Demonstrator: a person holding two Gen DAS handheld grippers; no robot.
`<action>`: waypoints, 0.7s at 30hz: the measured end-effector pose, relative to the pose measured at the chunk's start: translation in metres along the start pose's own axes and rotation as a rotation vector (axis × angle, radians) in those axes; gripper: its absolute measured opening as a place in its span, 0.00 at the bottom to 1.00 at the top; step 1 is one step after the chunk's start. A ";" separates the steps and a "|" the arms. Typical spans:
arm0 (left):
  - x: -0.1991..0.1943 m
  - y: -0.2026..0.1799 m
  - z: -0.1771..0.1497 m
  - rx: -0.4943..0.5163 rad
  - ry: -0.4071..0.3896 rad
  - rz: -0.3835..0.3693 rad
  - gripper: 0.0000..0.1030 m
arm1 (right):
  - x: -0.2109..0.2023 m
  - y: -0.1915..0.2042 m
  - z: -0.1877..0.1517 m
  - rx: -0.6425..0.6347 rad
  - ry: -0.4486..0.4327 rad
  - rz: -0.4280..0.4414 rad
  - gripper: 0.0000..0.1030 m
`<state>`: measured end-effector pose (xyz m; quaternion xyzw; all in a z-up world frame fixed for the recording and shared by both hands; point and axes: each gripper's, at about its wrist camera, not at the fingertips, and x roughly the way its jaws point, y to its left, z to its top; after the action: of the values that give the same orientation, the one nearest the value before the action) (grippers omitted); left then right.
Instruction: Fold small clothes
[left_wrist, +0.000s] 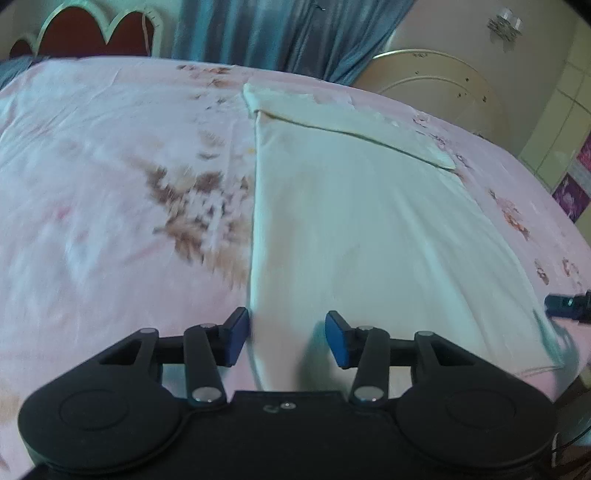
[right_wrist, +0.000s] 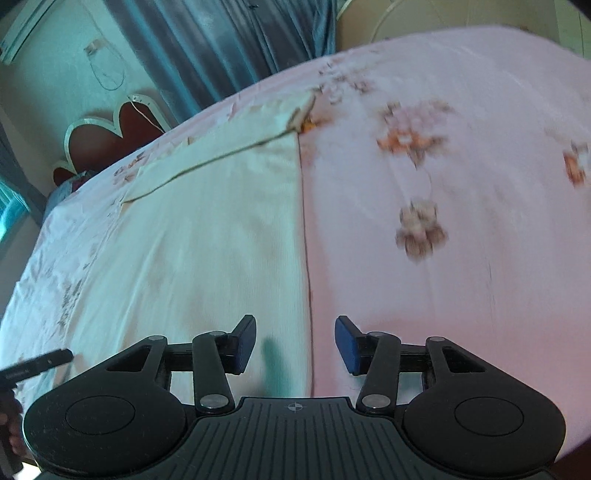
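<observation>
Left wrist view: left gripper (left_wrist: 287, 338) hovers w/ jaws spread wide, nothing between the blue pads (left_wrist: 238, 336), right over the near left edge of the cream garment (left_wrist: 354, 229). That garment lies flat on the pink floral bedsheet (left_wrist: 110, 166), towards the bed's right side, w/ a sleeve or flap (left_wrist: 347, 118) folded across its far end at a slant. Its near right corner looks a bit lifted and blurred, can't tell why. At the right edge of this view a bit of the right gripper (left_wrist: 569, 304) pokes in.

Right wrist view: right gripper (right_wrist: 295, 343) is also released, jaws wide apart, holding nothing, straddling the garment's long right edge near its bottom end, cloth under the left pad, bare sheet under the right one. Left gripper's tip shows far left, low down. Teal curtain (right_wrist: 221, 48) and a red scalloped headboard (right_wrist: 107, 140) stand beyond the bed.
</observation>
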<state>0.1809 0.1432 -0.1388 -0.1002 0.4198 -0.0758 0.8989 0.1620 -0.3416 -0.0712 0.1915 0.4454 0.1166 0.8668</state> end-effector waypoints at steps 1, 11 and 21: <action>-0.002 0.003 -0.003 -0.024 0.003 -0.011 0.41 | -0.001 -0.001 -0.004 0.002 0.006 0.001 0.47; -0.003 0.014 -0.018 -0.180 0.039 -0.147 0.28 | -0.004 -0.008 -0.025 0.076 0.057 0.106 0.26; -0.001 0.027 -0.021 -0.257 -0.019 -0.169 0.05 | -0.017 -0.011 -0.013 0.088 -0.024 0.212 0.02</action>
<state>0.1651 0.1670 -0.1576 -0.2500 0.4077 -0.0960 0.8730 0.1418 -0.3550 -0.0710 0.2767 0.4171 0.1857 0.8456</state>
